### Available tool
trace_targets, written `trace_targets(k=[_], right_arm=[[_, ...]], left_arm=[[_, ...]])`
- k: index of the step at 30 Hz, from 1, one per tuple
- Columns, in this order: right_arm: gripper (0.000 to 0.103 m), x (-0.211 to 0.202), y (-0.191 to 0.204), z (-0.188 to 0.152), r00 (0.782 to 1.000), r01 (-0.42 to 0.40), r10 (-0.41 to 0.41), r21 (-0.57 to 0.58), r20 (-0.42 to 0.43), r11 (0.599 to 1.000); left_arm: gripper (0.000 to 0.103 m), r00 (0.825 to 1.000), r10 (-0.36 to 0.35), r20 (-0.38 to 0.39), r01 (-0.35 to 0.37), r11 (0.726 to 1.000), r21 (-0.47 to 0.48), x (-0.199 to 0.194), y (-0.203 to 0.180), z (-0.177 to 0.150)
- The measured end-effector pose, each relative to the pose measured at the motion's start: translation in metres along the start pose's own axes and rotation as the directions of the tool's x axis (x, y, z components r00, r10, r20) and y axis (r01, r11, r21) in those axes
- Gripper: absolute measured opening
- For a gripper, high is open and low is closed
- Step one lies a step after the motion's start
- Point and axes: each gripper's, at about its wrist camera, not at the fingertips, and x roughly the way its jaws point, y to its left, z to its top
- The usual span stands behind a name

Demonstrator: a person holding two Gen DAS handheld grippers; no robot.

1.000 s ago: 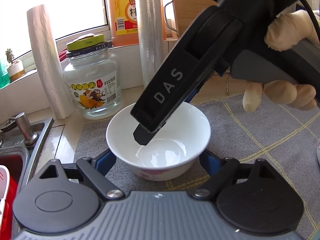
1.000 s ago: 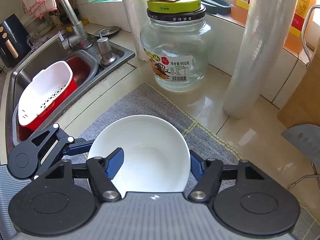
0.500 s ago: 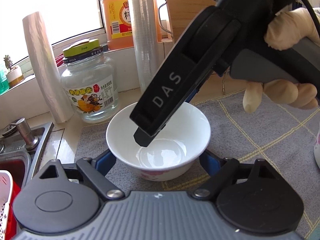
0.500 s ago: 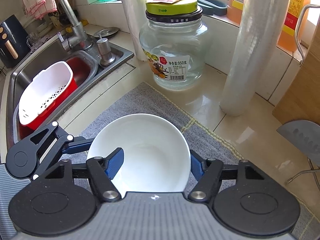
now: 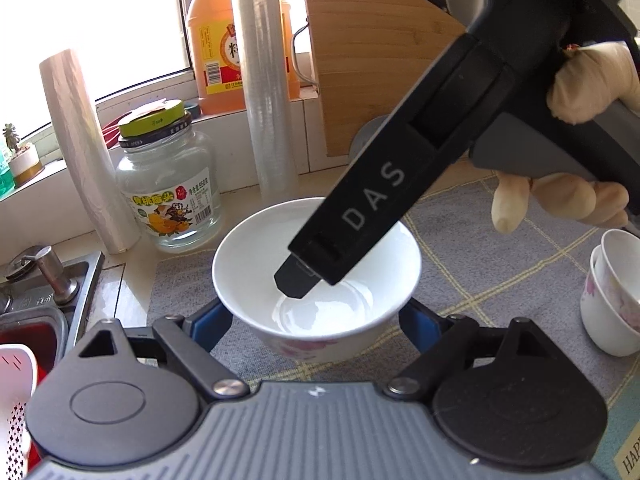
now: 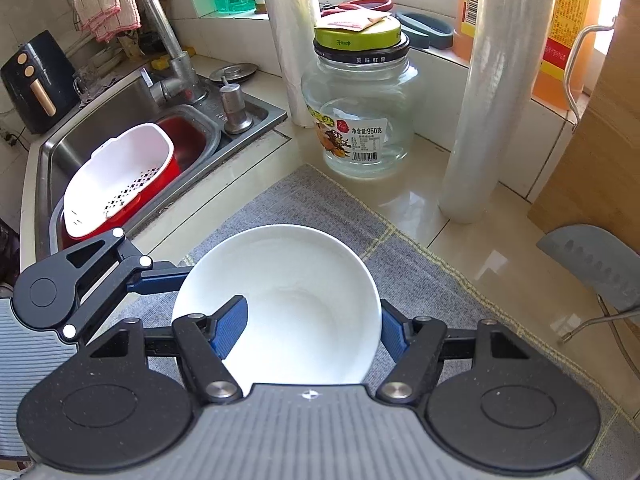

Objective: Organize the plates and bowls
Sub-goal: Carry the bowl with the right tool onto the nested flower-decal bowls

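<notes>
A single round, glossy white bowl (image 5: 316,280), with a pink floral print low on its outer wall, stands on a grey woven mat (image 5: 500,264) with yellow grid lines. The left gripper (image 5: 316,318) is spread wide, one blue pad on either side of the bowl; the right gripper (image 6: 314,330) is also apart, one finger (image 6: 230,326) inside the rim, the other outside. Behind stand one glass jar (image 5: 170,188) and two film rolls (image 5: 266,80); two nested cups (image 5: 612,292) sit rightward.

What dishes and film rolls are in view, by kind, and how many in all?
Bowl: 1
Cups: 2, stacked
Film rolls: 2
Total: 5
</notes>
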Motion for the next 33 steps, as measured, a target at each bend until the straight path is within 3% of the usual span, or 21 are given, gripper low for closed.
trace_targets(k=[17,33], right_arm=[[0.074,-0.064,0.0,-0.045,0.998,0.008,-0.007,-0.016,0.057,1.0],[0.074,-0.117,-0.018,-0.095,0.995,0.041,-0.04,-0.017,0.086,0.999]], left_arm=[[0.09,0.999,-0.033,0.023,0.031,0.998,0.058,-0.042,-0.051,0.013],[0.09,0.997,-0.072,0.037,0.069,0.994,0.083,-0.057,-0.112,0.023]])
